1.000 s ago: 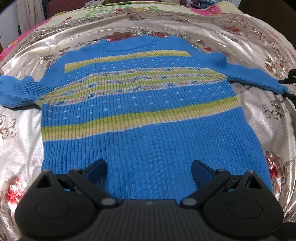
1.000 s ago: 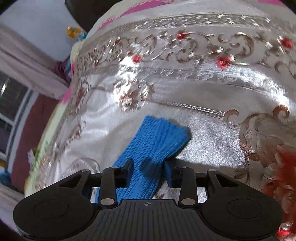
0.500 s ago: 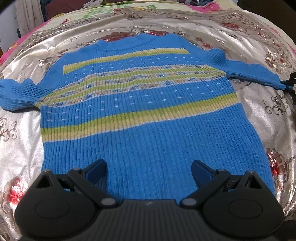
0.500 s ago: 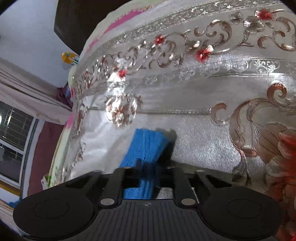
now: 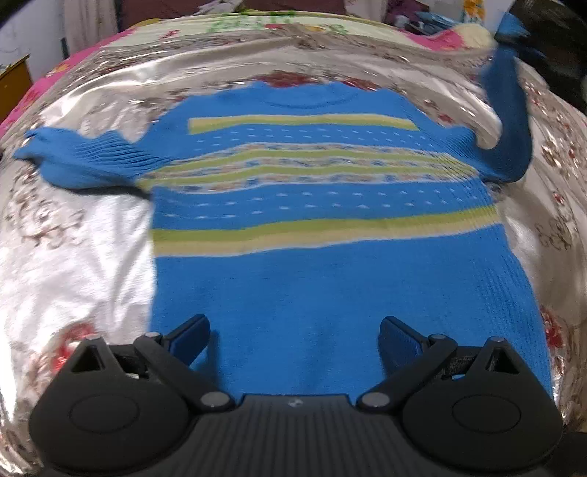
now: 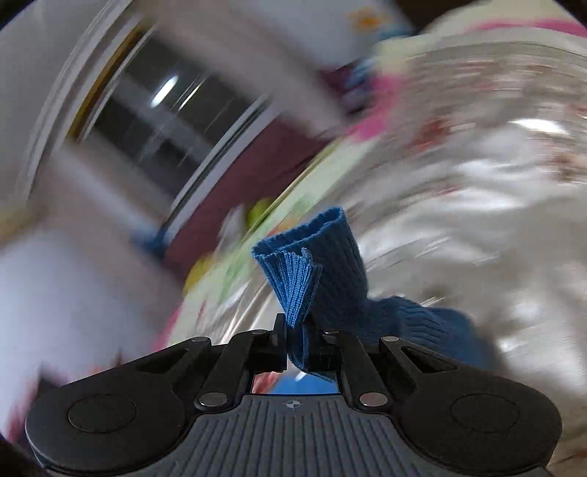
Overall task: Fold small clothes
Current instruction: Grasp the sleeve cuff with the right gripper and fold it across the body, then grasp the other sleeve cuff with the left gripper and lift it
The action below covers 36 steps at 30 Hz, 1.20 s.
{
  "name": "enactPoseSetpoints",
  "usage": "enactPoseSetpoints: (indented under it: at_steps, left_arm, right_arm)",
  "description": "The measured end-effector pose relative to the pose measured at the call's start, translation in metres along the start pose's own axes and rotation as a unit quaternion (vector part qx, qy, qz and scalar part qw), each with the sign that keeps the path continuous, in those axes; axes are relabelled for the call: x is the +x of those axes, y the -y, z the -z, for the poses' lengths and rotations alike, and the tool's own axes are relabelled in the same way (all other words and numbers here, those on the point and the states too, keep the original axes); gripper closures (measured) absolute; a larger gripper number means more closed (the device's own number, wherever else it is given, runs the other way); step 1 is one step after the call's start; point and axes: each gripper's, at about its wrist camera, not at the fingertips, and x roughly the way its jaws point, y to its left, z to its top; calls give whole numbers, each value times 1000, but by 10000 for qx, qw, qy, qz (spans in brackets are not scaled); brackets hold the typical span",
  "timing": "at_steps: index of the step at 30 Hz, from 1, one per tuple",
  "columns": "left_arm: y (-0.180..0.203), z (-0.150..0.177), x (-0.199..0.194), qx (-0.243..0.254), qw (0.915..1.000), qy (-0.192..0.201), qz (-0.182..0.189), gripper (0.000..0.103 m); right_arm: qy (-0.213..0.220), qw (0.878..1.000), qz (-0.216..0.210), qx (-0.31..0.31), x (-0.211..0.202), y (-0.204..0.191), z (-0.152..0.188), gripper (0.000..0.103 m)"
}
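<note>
A small blue knit sweater (image 5: 323,264) with yellow-green stripes lies flat, front up, on a shiny silver bedspread (image 5: 73,264). My left gripper (image 5: 293,335) is open and empty, hovering over the sweater's hem. My right gripper (image 6: 295,345) is shut on the cuff of the sweater's right sleeve (image 6: 315,264) and holds it up in the air. In the left wrist view that sleeve (image 5: 510,121) rises from the shoulder toward the upper right. The other sleeve (image 5: 84,161) lies flat at the left.
The bedspread has floral patterns and covers the whole bed. A window (image 6: 176,121) and wall show blurred in the right wrist view. Clutter (image 5: 422,18) sits beyond the far edge of the bed.
My right gripper closed on the right sleeve cuff and lifted it off the bed, swinging upward. My left gripper stayed open over the hem, shifting slightly.
</note>
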Motion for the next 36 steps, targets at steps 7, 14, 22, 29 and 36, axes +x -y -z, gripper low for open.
enactPoseSetpoints:
  at_steps: [7,14,22,29,36]
  left_arm:
    - [-45,8,-9,-321,9992,111,-199,0]
    - [-87,20,-8,-733,9971,92,-204,0]
    - [-98,24,-8,-820,9964,218,-25,0]
    - [-101,26,-12,-880,9958,235,-24,0]
    - [-112,24,-27,-843,9955,421,-137,0]
  right_arm:
    - [-1433,9660,42,-2151,91,-107,123,95]
    - [-1773,9187,484,-3495,120,-138,198,95]
    - [-1370,9204,648,-3603,118,-153,198,95]
    - [-1872,9014,407,-3882,130,-158,221,93]
    - [-2060,9205,63,-3319,110,-153,206,75]
